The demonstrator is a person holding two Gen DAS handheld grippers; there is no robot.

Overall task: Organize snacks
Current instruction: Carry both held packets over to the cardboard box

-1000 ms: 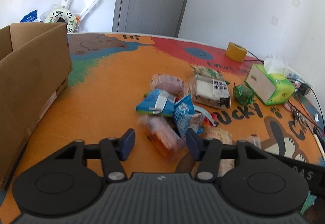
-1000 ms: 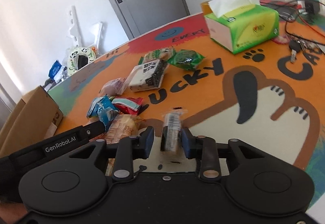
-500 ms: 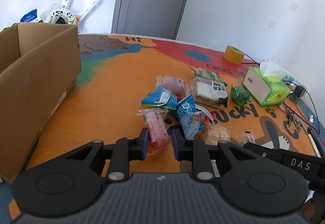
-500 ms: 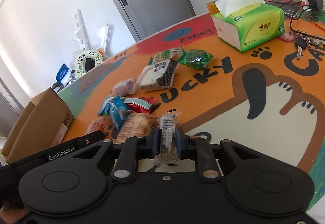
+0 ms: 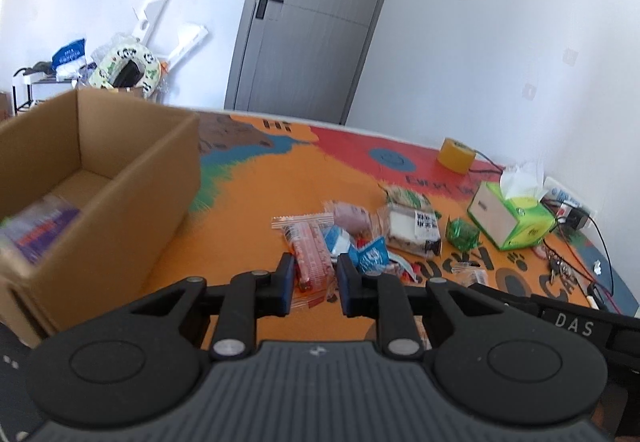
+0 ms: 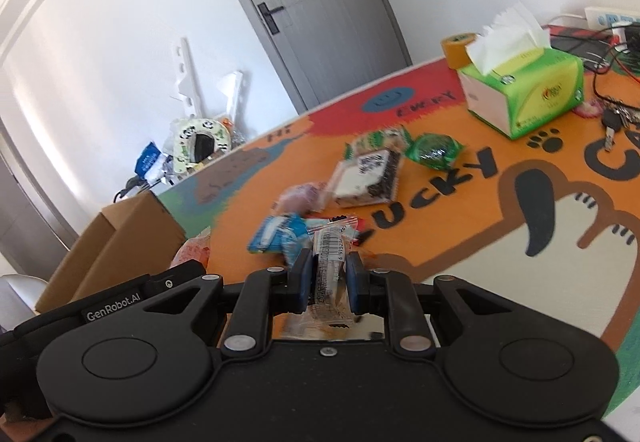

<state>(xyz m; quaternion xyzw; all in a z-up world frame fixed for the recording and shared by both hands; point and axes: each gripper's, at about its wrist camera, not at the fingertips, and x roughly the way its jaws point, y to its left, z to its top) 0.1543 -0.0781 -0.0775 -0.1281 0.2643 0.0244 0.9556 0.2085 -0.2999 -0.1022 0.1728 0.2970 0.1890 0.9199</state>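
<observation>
My left gripper (image 5: pixel 313 284) is shut on a clear packet with a red-orange snack (image 5: pixel 310 256), lifted off the mat. My right gripper (image 6: pixel 328 282) is shut on a clear barcode-labelled snack packet (image 6: pixel 330 260), also raised. A pile of snacks lies on the orange mat: blue packets (image 5: pixel 370 254) (image 6: pixel 276 236), a pink one (image 5: pixel 350 217) (image 6: pixel 302 195), a black-and-white packet (image 5: pixel 414 228) (image 6: pixel 370 177) and a green one (image 5: pixel 462 234) (image 6: pixel 434 147). An open cardboard box (image 5: pixel 120 193) (image 6: pixel 120 238) stands at the left; inside lies a blurred purple packet (image 5: pixel 38 228).
A green tissue box (image 5: pixel 514 219) (image 6: pixel 524 89) and a yellow tape roll (image 5: pixel 456 155) (image 6: pixel 456 45) sit at the far right. Keys (image 6: pixel 614 119) and cables (image 5: pixel 592 234) lie near the right edge. A grey door (image 5: pixel 308 17) is behind the table.
Both grippers closed on their packets and rose from the mat. The left view now looks over the box's rim into its inside, and the box appears nearer.
</observation>
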